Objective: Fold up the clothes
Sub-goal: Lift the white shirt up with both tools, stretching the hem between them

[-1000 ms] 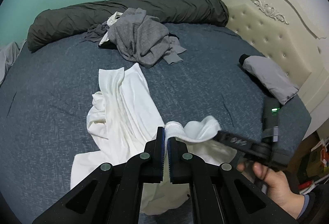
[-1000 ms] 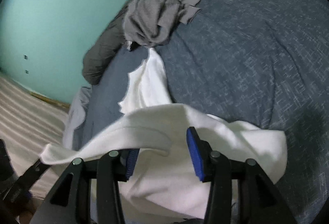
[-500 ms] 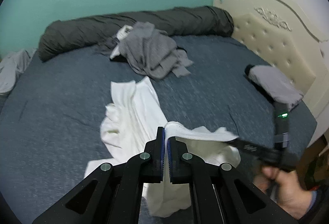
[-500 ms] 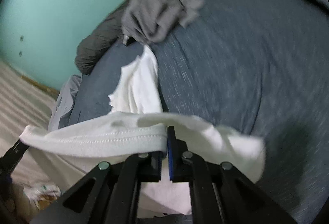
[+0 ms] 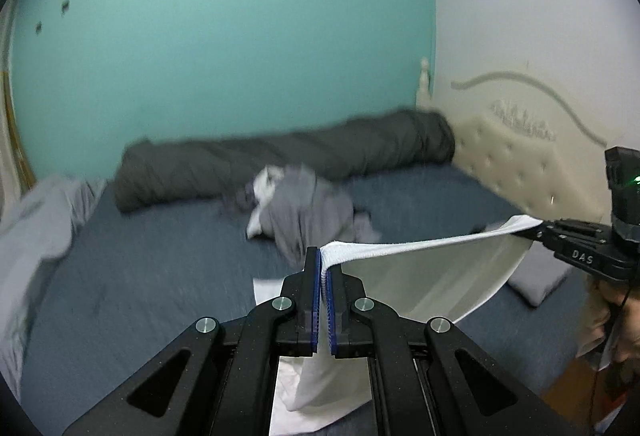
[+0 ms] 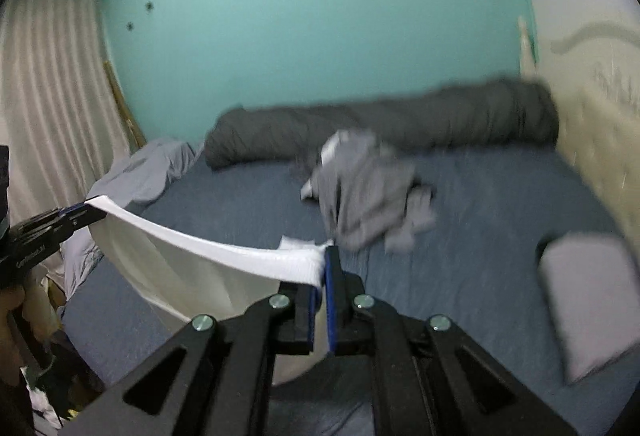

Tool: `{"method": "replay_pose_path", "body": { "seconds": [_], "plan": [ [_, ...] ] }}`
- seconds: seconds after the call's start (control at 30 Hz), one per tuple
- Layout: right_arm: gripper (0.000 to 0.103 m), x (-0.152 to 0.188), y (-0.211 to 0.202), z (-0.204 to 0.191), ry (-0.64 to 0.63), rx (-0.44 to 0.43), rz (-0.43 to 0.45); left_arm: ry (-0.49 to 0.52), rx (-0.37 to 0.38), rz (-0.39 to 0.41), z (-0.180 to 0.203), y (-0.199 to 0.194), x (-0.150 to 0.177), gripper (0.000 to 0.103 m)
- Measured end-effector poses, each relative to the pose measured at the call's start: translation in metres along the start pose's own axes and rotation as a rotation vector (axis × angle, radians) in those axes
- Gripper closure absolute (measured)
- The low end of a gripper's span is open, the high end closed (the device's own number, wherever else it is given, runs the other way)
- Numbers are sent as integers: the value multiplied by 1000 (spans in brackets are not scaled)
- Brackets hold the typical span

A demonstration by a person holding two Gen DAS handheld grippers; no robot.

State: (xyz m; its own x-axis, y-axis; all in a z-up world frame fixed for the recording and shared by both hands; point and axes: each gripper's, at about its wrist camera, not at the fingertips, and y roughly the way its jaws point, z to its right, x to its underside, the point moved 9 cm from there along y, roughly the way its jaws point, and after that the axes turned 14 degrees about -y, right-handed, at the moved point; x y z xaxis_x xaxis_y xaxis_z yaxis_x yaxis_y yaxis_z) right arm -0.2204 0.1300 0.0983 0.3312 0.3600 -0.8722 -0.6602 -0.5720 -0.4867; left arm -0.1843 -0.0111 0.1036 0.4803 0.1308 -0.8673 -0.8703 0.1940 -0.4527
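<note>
Left wrist view shows our left tongs (image 5: pixel 323 278) clamped tight on one end of the ribbed hem of a white garment (image 5: pixel 424 276), and the hem runs taut across to our right tongs (image 5: pixel 538 226), which pinch its other end at the right edge of the picture. In the right wrist view we see the same from the other side: the right tongs (image 6: pixel 323 268) are closed on the hem, the white band stretches away to the left tongs (image 6: pixel 86 214), and the cloth hangs below it in a loose sheet. So the garment hangs in the air between our two hands, above the near part of the blue bed (image 5: pixel 160 256), with its lower part reaching down towards the mattress. We judge the folding of this piece as only just begun: it is gripped and spread, but no fold has been made. A crumpled grey pile of clothes (image 6: pixel 368 188) lies further up the bed near the dark rolled duvet (image 6: pixel 380 124), still unfolded, while a grey folded piece (image 6: pixel 588 300) sits at the right side, apparently finished.
</note>
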Motion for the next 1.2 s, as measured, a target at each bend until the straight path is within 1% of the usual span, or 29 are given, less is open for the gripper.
{"method": "replay_pose_path", "body": {
  "seconds": [0.03,0.1,0.23,0.37,0.5,0.6,0.73,0.97,1.1,1.2],
  "plan": [
    [100,-23,-16,0,-29,18,25,3,2,24,5,-13,-18,101],
    [100,-59,-40,-1,-65,40,63,10,0,75,14,-39,-53,101],
    [100,-135,-92,-9,-142,90,132,6,0,155,25,-83,-112,101],
    [100,-185,-128,-19,-195,119,182,4,-7,219,30,-122,-157,101],
    [100,-216,-161,-28,-236,141,224,11,-9,259,36,-146,-183,101],
    [100,-224,-179,-29,-259,156,234,24,1,280,43,-164,-188,101],
    [100,-222,-193,-28,-263,151,235,44,15,285,54,-177,-181,101],
    [100,-197,-201,-28,-252,116,206,100,14,264,71,-190,-150,101],
    [100,-183,-201,-35,-246,85,209,114,2,277,73,-199,-137,101],
    [100,-181,-211,-41,-247,66,225,126,-14,294,73,-208,-133,101]
  ]
}}
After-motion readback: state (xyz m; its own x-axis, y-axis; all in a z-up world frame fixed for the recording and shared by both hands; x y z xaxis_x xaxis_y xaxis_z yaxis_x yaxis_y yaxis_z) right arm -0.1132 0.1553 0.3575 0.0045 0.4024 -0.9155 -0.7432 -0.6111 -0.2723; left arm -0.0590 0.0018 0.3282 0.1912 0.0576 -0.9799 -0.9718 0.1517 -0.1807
